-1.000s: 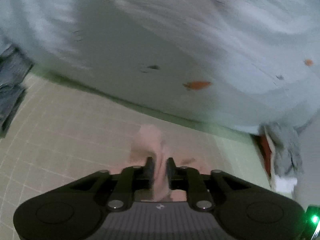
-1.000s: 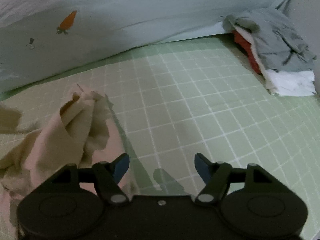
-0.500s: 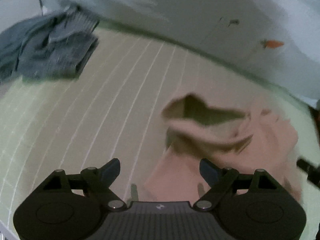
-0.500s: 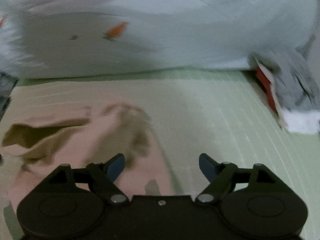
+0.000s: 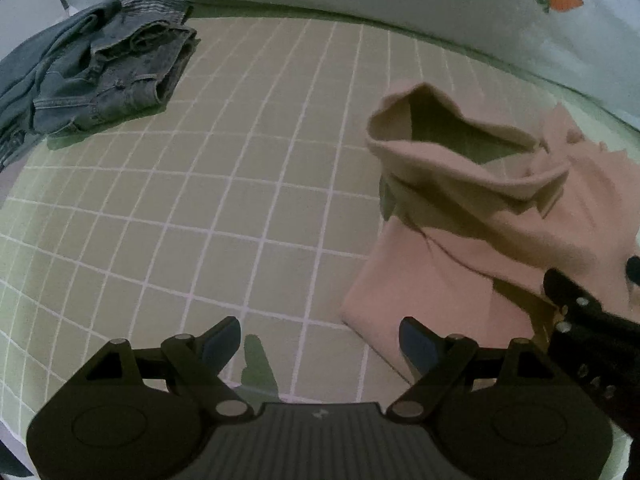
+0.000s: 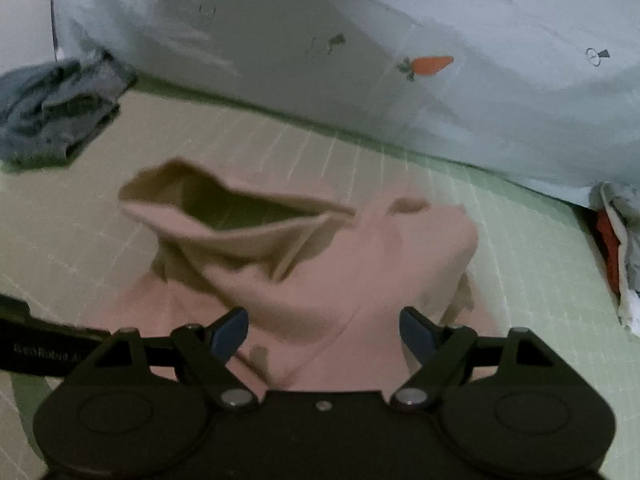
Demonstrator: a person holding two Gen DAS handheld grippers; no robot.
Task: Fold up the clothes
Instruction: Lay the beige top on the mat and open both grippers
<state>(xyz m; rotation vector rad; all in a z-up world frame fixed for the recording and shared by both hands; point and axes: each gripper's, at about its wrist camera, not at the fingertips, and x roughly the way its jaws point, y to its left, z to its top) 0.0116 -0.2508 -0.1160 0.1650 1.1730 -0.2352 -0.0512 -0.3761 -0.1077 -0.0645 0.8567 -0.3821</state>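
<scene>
With both pairs of jaws standing wide apart and nothing pinched in either, the pink garment (image 6: 320,272) lies loose on the green gridded sheet (image 5: 200,208) of the bed, not yet folded. Nearest in the right wrist view, the right gripper (image 6: 322,334) hangs directly over the garment's near part: pink cloth fills the gap between its blue pads, though the pads do not press on it. In the left wrist view, the left gripper (image 5: 320,342) is over bare sheet, with the garment's near corner just beside its right-hand pad and the bulk of the cloth off to the right and ahead. So the right hand is the nearer one for a first pinch, while the left would have to shift toward the garment.

The cloth is crumpled rather than flat. It runs away from the grippers toward a gaping opening (image 6: 240,208), perhaps a hem or a neck, which stands up at its far left end. Which edge is which I cannot tell.

Farther off, a heap of denim (image 5: 104,76) sits at the far left, well apart from the garment, and a small stack of clothes (image 6: 616,260) lies at the right edge. Behind everything rises a pale blue quilt (image 6: 360,40) printed with carrots.
</scene>
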